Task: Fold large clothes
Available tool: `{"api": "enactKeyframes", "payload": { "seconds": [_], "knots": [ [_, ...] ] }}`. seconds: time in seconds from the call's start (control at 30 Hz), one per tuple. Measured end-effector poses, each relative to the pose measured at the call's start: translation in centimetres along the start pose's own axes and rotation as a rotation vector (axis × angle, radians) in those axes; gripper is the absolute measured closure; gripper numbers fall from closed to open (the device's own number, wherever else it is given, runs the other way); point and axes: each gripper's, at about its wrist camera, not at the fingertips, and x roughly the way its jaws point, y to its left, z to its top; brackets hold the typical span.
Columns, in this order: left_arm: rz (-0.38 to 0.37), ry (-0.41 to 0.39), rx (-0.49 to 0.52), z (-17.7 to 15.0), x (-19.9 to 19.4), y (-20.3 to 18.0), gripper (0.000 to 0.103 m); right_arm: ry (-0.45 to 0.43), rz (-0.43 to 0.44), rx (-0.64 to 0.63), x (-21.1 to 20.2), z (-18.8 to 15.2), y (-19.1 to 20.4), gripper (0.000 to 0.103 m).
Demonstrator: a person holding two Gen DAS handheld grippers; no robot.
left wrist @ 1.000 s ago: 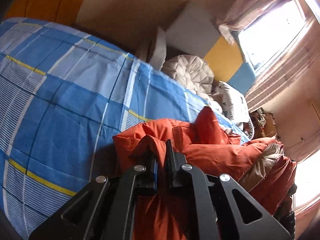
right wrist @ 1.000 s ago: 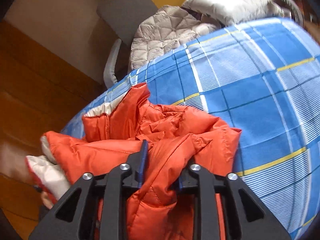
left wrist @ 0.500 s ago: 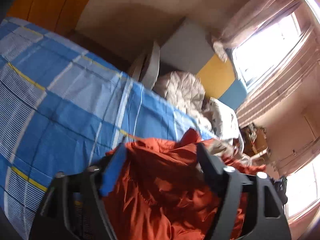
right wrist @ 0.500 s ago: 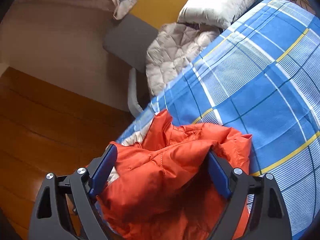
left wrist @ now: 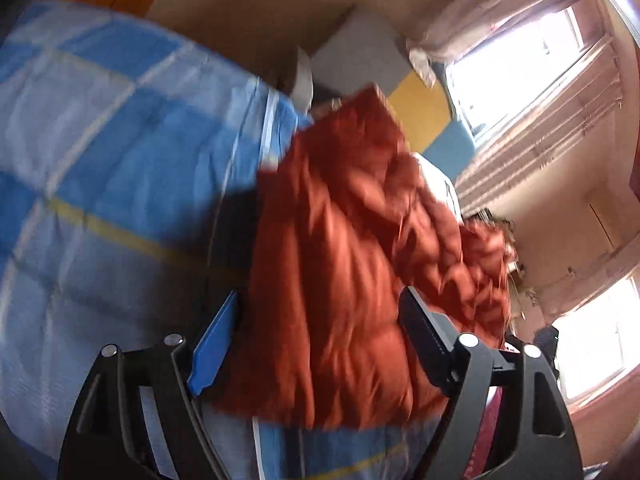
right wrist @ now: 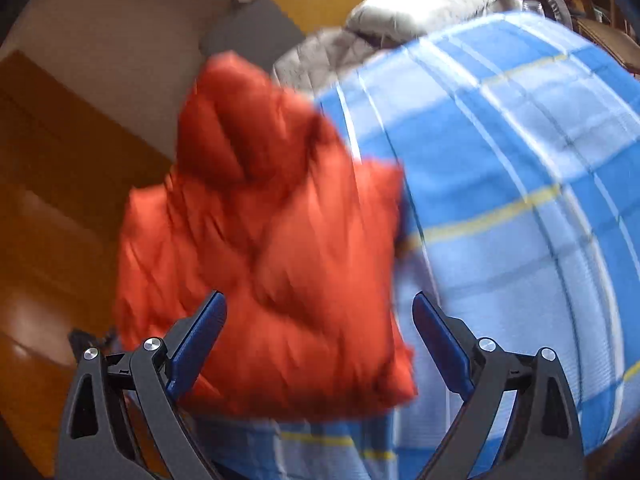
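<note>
An orange puffer jacket (left wrist: 352,264) lies bunched in a folded heap on the blue checked bedspread (left wrist: 120,152). It also shows in the right wrist view (right wrist: 272,248), near the bed's left edge. My left gripper (left wrist: 320,332) is open, its jaws wide apart just short of the jacket, holding nothing. My right gripper (right wrist: 320,332) is open too, jaws spread on either side of the jacket's near edge, empty. Both views are blurred by motion.
The bedspread (right wrist: 500,184) covers the bed to the right. A beige quilted blanket (right wrist: 320,56) and a white pillow (right wrist: 432,4) lie at the bed's head. Wooden floor (right wrist: 52,208) lies left of the bed. Bright curtained windows (left wrist: 520,60) stand to the right.
Both grippers were shut on the jacket a second ago. They opened, let it go and have pulled back. The jacket now lies loose on the bed.
</note>
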Motion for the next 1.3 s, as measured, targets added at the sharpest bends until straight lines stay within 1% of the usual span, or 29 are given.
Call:
{"api": "enactKeyframes", "payload": {
  "seconds": [0.03,0.07,0.1,0.13,0.17,0.2,0.27,0.37,0.5,0.67,0.73,0.77,0.8,0.83,0.87,0.9,0.93,0.97,1.03,1.07,1.17,1.23,1.3],
  "knots": [
    [-0.005,0.008,-0.002,-0.7,0.3,0.0,0.034,0.007,0.001,-0.002,0.4,-0.6,-0.1,0.016],
    [-0.006,0.013,-0.002,-1.1,0.5,0.0,0.04,0.011,0.005,0.0,0.7,-1.1,-0.1,0.027],
    [-0.007,0.016,-0.001,-1.4,0.6,0.1,0.05,0.013,0.005,-0.004,0.9,-1.5,-0.1,0.034],
    [-0.005,0.013,0.004,-1.6,0.6,0.0,0.057,0.011,-0.002,-0.014,1.2,-1.7,0.0,0.045],
    [0.0,0.004,0.008,-1.7,0.4,0.0,0.075,0.009,-0.014,-0.016,1.3,-1.8,0.1,0.055],
    [-0.011,-0.003,0.003,-1.7,0.2,0.1,0.085,0.008,-0.005,-0.014,1.3,-1.9,0.1,0.06],
    [-0.008,-0.015,0.025,-1.8,-0.6,-0.4,0.093,0.0,0.002,-0.021,0.7,-1.9,0.3,0.073],
    [-0.017,-0.033,0.051,-2.1,-2.0,-1.3,0.096,-0.008,0.003,-0.055,-0.9,-2.3,1.2,0.082],
    [-0.025,-0.05,0.078,-3.1,-4.7,-2.1,0.097,-0.011,0.015,-0.096,-3.3,-3.6,1.9,0.084],
    [-0.021,-0.025,0.086,-5.2,-7.0,-2.5,0.097,0.029,0.015,-0.109,-5.5,-6.4,1.6,0.084],
    [-0.005,-0.003,0.085,-6.3,-7.4,-2.3,0.095,0.055,-0.002,-0.11,-5.8,-7.6,0.9,0.084],
    [0.009,0.003,0.08,-6.7,-7.6,-2.1,0.092,0.064,-0.007,-0.104,-5.9,-8.2,0.4,0.084],
    [0.034,0.007,0.09,-7.0,-7.8,-2.1,0.086,0.068,-0.01,-0.103,-5.7,-8.2,0.2,0.083],
    [0.06,-0.006,0.091,-7.2,-8.0,-2.2,0.082,0.069,-0.025,-0.11,-5.7,-8.3,0.2,0.079],
    [0.084,-0.022,0.088,-6.9,-8.3,-2.1,0.072,0.068,-0.039,-0.119,-5.8,-8.3,0.2,0.069],
    [0.09,-0.044,0.088,-6.5,-8.8,-2.2,0.063,0.066,-0.051,-0.125,-5.8,-8.1,0.4,0.063],
    [0.111,-0.071,0.096,-5.9,-9.2,-2.2,0.059,0.051,-0.088,-0.135,-5.9,-7.8,0.5,0.047],
    [0.125,-0.086,0.111,-5.6,-9.5,-2.6,0.056,0.021,-0.126,-0.157,-6.4,-7.2,0.8,0.043],
    [0.116,-0.111,0.155,-4.5,-9.7,-3.7,0.056,-0.027,-0.165,-0.191,-7.2,-6.5,1.7,0.043],
    [0.108,-0.114,0.178,-4.0,-9.5,-4.4,0.056,-0.06,-0.21,-0.224,-7.4,-5.7,2.5,0.043],
    [0.085,-0.098,0.244,-2.9,-7.8,-6.5,0.056,-0.117,-0.252,-0.318,-6.7,-4.1,5.1,0.043],
    [0.069,-0.075,0.288,-2.1,-6.1,-7.9,0.054,-0.137,-0.262,-0.375,-5.6,-3.0,7.0,0.043],
    [0.065,-0.044,0.321,-1.4,-4.0,-9.2,0.048,-0.139,-0.252,-0.415,-4.3,-2.4,8.6,0.043]
  ]
}}
